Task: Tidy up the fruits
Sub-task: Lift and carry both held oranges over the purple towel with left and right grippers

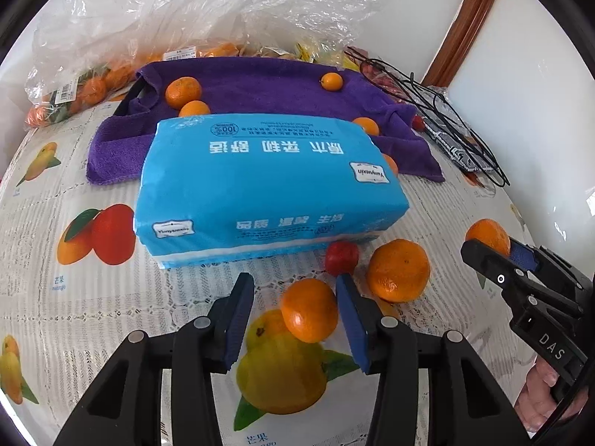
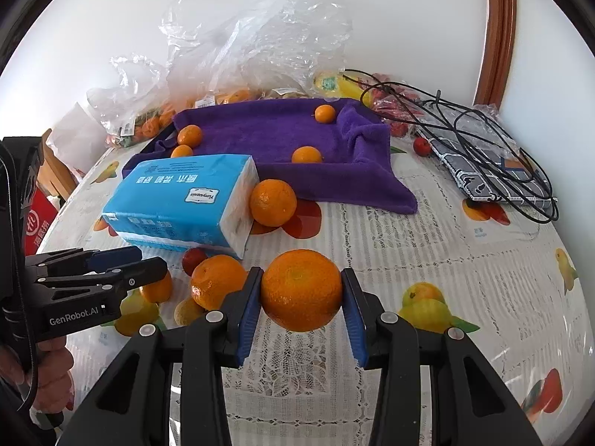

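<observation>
Right gripper [image 2: 301, 297] clamped on a large tangerine [image 2: 301, 290], held just above the tablecloth [image 2: 446, 245]. Left gripper [image 1: 295, 319] spread apart, a small tangerine [image 1: 309, 310] sitting between its pads. Straight ahead and beyond the tissue pack [image 2: 178, 204]: purple towel [image 2: 282, 137], likely destination, nearer the right side.

Tissue pack [image 1: 267, 186] partly overlaps towel [image 1: 260, 85].

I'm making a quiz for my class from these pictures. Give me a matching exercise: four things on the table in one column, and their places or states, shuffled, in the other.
1. tissue pack
2. black cable
3. right gripper
4. left gripper

A. open, orange between its fingers
B. shut on an orange
C. lying partly on the purple towel
D. coiled over a patterned pouch

Pairs: 1-C, 2-D, 3-B, 4-A
</observation>
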A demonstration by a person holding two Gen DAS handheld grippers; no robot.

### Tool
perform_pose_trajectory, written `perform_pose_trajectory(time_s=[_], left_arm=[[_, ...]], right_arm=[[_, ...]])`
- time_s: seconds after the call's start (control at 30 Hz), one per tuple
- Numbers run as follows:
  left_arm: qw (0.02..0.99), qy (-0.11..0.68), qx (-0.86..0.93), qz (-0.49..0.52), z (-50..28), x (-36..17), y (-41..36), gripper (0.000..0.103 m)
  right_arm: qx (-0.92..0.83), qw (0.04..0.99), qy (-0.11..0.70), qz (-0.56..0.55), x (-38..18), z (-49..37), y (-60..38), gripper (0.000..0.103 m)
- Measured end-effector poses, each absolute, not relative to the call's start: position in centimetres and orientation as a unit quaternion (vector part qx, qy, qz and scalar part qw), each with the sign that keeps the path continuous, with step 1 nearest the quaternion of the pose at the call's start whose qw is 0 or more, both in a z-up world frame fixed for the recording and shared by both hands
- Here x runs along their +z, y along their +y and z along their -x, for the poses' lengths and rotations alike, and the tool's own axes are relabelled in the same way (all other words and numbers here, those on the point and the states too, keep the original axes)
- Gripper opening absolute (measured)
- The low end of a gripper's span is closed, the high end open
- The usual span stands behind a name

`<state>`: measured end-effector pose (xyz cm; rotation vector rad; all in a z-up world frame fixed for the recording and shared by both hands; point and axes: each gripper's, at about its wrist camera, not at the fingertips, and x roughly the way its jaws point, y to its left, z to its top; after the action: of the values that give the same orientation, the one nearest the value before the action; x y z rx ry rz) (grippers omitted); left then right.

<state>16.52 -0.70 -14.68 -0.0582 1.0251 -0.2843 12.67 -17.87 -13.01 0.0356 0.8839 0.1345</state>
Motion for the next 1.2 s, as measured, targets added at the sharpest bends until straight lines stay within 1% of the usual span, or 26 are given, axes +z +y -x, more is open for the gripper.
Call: perform_pose_trajectory(time_s=[0.03, 0.07, 0.1, 0.43, 0.83, 1.2], left_arm=[[0.859, 0.493, -0.136, 0.026, -16.5, -14.9, -0.8, 0.04], [0.857, 0.496, -0.135, 0.024, -16.5, -15.1, -0.9, 0.032], [0.856, 0.498, -0.135, 0.024, -16.4, -15.3, -0.9, 0.032], [0.866, 0.482, -0.133, 0.028, -15.8, -14.6, 0.3, 0.031], [0.881, 0.455, -0.123, 0.032, -14.9, -11.8, 1.8, 0.031], [0.89, 0.442, -0.103, 0.036, -15.7, -9.8, 3.0, 0.031]], right_arm=[[0.065, 0.901, 0.428, -0.018, -13.1, -12.7, -17.9, 0.041], [0.065, 0.901, 0.428, -0.019, -13.1, -12.7, -18.0, 0.041], [0.064, 0.901, 0.429, -0.019, -13.2, -12.8, -18.0, 0.041], [0.073, 0.9, 0.429, -0.018, -13.3, -13.1, -17.2, 0.041], [0.08, 0.908, 0.41, -0.012, -11.5, -13.0, -16.2, 0.041], [0.079, 0.915, 0.396, -0.012, -9.7, -13.9, -15.6, 0.041]])
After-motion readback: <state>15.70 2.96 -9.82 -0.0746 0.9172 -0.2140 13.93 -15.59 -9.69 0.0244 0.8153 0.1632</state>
